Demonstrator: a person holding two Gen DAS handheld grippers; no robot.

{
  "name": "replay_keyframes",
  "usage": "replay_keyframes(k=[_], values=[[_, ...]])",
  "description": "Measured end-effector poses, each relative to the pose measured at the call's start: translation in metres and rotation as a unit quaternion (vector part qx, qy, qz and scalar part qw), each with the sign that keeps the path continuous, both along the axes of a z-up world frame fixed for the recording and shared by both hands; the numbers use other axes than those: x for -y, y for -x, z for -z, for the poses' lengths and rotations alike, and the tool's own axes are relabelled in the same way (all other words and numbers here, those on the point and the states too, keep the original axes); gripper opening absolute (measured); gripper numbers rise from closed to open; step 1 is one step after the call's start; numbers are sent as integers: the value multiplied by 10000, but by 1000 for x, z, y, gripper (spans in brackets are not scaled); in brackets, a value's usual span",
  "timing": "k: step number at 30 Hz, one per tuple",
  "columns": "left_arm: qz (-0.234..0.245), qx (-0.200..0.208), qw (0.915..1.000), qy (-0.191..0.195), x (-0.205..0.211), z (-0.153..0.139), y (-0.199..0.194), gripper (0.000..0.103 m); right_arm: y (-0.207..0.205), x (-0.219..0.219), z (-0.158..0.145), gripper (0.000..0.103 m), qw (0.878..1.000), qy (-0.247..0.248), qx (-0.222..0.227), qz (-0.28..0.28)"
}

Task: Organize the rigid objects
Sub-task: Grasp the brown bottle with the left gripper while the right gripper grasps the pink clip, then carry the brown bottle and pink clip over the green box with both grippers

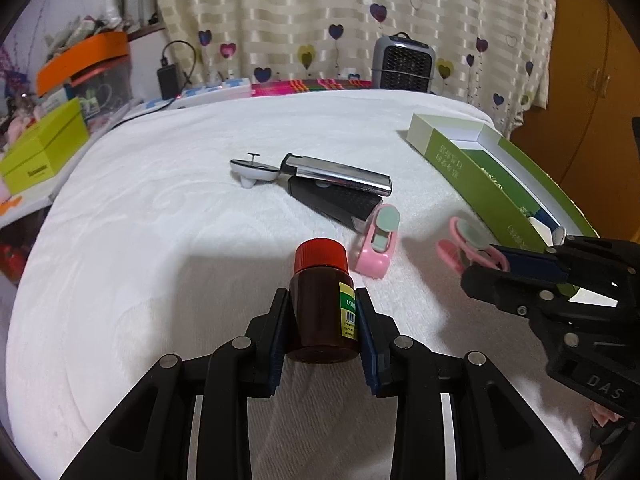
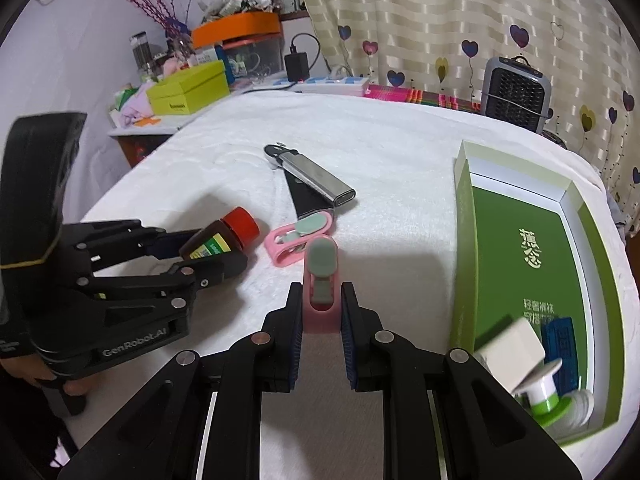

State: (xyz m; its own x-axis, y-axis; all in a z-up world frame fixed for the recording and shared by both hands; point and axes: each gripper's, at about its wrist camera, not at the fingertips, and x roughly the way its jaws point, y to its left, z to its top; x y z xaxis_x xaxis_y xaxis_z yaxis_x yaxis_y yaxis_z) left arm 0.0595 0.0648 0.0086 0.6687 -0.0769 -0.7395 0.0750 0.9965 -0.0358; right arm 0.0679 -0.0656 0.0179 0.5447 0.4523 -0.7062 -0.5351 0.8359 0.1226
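my right gripper [image 2: 320, 312] pinches the pink clip [image 2: 320, 280], its length pointing ahead; green box [image 2: 464, 240] lies just right; left gripper [image 1: 322, 312] clamps the brown bottle [image 1: 320, 300].

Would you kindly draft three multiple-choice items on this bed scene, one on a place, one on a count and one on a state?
1. Where does the open green cardboard box lie?
A. at the right edge of the white blanket
B. on the side table
C. under the grey fan heater

2. How many pink plastic clips with grey-green pads are in view?
A. one
B. two
C. four

3. What does the left gripper hold?
A. nothing
B. a silver metal case
C. a brown bottle with a red cap

Key: 1 A, its rim lies along the blanket's right side. 2 B, one clip sits in the jaws of the right gripper and a second one lies on the blanket. 3 C, both pads press the bottle's sides.
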Motion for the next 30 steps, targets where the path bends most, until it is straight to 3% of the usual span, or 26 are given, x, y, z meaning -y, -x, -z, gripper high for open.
replay_keyframes(k=[17, 30], values=[[-342, 229, 9988, 262, 5, -7, 27, 30, 25, 14, -1, 18, 9992, -356, 49, -152], [-251, 373, 9981, 426, 9, -15, 42, 30, 30, 18, -3, 18, 9988, -424, 136, -180]])
